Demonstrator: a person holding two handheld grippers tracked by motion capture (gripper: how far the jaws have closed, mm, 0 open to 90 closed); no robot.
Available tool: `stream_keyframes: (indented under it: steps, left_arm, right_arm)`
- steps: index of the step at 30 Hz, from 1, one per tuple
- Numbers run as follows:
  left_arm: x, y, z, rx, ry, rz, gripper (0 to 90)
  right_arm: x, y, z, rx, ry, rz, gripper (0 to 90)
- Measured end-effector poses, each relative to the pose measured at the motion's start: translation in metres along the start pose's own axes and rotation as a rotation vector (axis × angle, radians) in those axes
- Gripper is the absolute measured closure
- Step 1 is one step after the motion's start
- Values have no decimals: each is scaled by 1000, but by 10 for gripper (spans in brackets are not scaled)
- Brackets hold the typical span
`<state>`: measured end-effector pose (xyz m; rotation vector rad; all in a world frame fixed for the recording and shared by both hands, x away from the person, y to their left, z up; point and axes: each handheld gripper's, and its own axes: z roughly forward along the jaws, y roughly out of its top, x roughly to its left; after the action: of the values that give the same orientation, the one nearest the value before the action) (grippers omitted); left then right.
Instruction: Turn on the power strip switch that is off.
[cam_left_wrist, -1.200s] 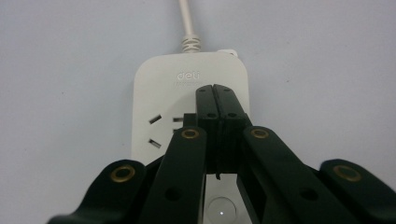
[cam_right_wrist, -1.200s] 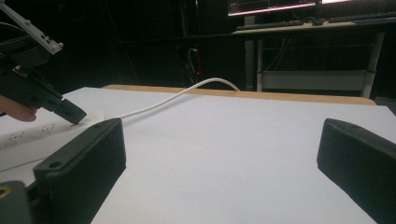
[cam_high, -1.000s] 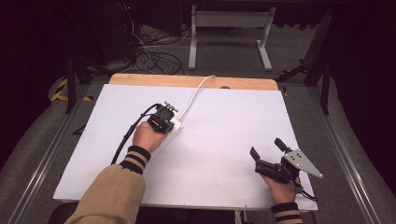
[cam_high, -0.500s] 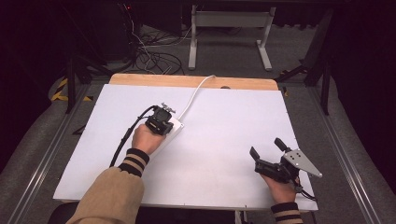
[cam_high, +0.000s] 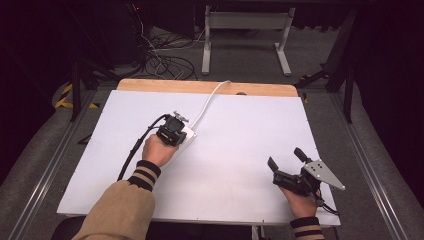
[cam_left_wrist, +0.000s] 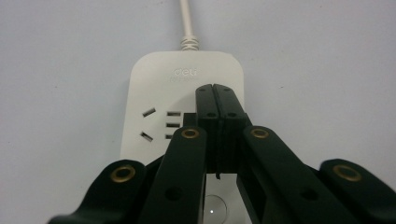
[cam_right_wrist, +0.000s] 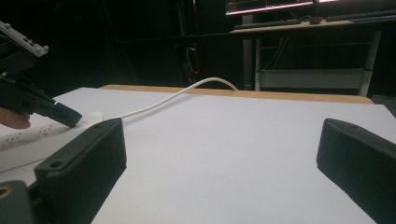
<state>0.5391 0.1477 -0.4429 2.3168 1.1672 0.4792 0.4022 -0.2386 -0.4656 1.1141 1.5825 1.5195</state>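
A white power strip (cam_high: 189, 136) lies left of the table's middle, and its white cable (cam_high: 208, 102) runs off over the far edge. My left gripper (cam_high: 173, 130) points down onto the strip. In the left gripper view the black jaws are pressed together, with nothing between them. The tips (cam_left_wrist: 216, 93) lie over the strip (cam_left_wrist: 159, 84), beside its sockets and below the cable (cam_left_wrist: 187, 25). My right gripper (cam_high: 286, 158) rests at the front right, apart from the strip and open. Bare table shows between its two pads (cam_right_wrist: 84, 156). The right gripper view also has the left gripper (cam_right_wrist: 58, 113) on the strip (cam_right_wrist: 28, 134).
The white table top (cam_high: 240, 130) has a wooden strip (cam_high: 150, 86) along its far edge. Beyond it, on the dark floor, are tangled cables (cam_high: 165, 62) and a grey desk frame (cam_high: 245, 30). Metal rails (cam_high: 55, 155) run along both sides of the table.
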Motion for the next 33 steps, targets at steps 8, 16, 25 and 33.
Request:
stream_keyframes:
  steps: [8, 16, 25, 33]
  left_arm:
    - [-2, 0, 1, 1, 12, 1, 900]
    - [0, 1, 0, 12, -4, -7, 900]
    - [3, 1, 0, 22, -28, -18, 900]
    - [2, 2, 0, 28, -20, -7, 900]
  right_arm:
    - [1, 0, 0, 0, 2, 2, 22]
    - [1, 0, 0, 5, 4, -1, 22]
    - [1, 0, 0, 1, 7, 6, 21]
    - [1, 0, 1, 1, 8, 9, 21]
